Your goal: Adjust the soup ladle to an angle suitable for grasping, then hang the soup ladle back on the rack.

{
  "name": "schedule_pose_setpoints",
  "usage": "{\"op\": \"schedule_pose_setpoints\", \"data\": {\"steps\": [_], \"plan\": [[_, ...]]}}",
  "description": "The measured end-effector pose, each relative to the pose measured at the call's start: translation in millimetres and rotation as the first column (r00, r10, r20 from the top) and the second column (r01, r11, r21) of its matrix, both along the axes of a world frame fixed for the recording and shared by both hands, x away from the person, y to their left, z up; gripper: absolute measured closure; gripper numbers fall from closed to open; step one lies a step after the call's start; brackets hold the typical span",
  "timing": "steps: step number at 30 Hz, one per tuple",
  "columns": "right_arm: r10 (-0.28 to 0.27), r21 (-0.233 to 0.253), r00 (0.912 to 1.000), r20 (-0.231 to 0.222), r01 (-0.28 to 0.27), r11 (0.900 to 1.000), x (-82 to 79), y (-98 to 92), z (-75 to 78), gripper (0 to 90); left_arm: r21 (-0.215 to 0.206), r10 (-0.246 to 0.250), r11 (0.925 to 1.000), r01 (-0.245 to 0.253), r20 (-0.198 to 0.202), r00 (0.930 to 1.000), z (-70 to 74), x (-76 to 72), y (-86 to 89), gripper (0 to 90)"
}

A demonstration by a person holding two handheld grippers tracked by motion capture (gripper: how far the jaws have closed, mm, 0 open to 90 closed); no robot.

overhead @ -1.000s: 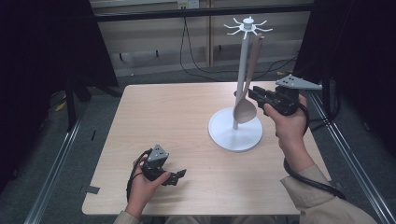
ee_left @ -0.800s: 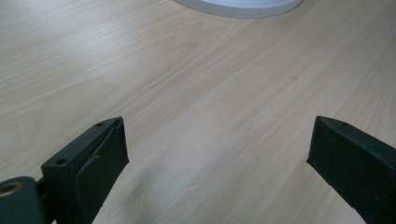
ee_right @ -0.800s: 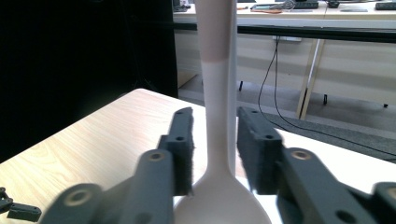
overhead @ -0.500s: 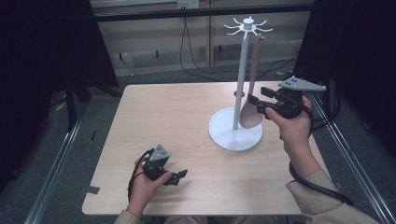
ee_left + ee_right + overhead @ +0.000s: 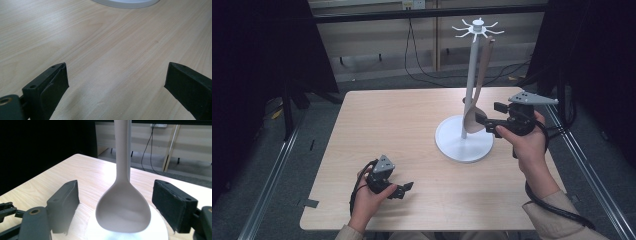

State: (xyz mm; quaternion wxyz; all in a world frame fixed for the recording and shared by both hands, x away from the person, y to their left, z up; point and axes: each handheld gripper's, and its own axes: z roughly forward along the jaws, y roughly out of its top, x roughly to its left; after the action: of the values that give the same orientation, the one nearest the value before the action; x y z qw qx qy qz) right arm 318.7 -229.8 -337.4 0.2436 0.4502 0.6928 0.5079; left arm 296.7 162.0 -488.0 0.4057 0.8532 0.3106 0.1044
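A beige spoon [image 5: 479, 80] hangs from a hook of the white stand [image 5: 468, 60], its bowl low beside the pole. My right gripper [image 5: 482, 124] is open around that bowl. In the right gripper view the spoon's bowl [image 5: 123, 205] hangs between the two jaws with a gap on each side, above the stand's round base [image 5: 157, 227]. My left gripper [image 5: 404, 189] rests open near the table's front left edge. In the left gripper view it [image 5: 116, 82] has only bare wood between its jaws.
The wooden table [image 5: 402, 125] carries the stand's round base [image 5: 462, 147] at its right middle, and the base's rim [image 5: 125, 2] also shows ahead of the left gripper. Cables and a metal frame lie on the floor beyond the table's far edge.
My right gripper has come lower and a little nearer the person, down the spoon to its bowl. The left gripper has stayed where it was.
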Motion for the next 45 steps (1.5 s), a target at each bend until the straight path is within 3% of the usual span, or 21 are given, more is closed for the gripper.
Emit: {"op": "schedule_pose_setpoints", "data": {"steps": [23,31,45], "plan": [[0.048,-0.016,0.9949,-0.089,-0.049,0.999,-8.4,4.7,-36.9,13.1,-0.005,0.023,0.9997,-0.023,0.004,0.9997,0.8,-3.0,7.0,4.5],[0.058,-0.018,0.9940,-0.093,-0.060,0.998,-15.3,5.5,-46.1,12.7,0.007,0.018,0.9998,-0.018,0.010,0.9998,1.9,-3.5,7.9,4.5],[0.059,-0.019,0.9921,-0.111,-0.061,0.998,-27.2,1.4,-64.3,12.3,-0.009,0.030,0.9995,-0.030,0.004,0.9996,1.5,-3.4,6.3,4.5]]}}
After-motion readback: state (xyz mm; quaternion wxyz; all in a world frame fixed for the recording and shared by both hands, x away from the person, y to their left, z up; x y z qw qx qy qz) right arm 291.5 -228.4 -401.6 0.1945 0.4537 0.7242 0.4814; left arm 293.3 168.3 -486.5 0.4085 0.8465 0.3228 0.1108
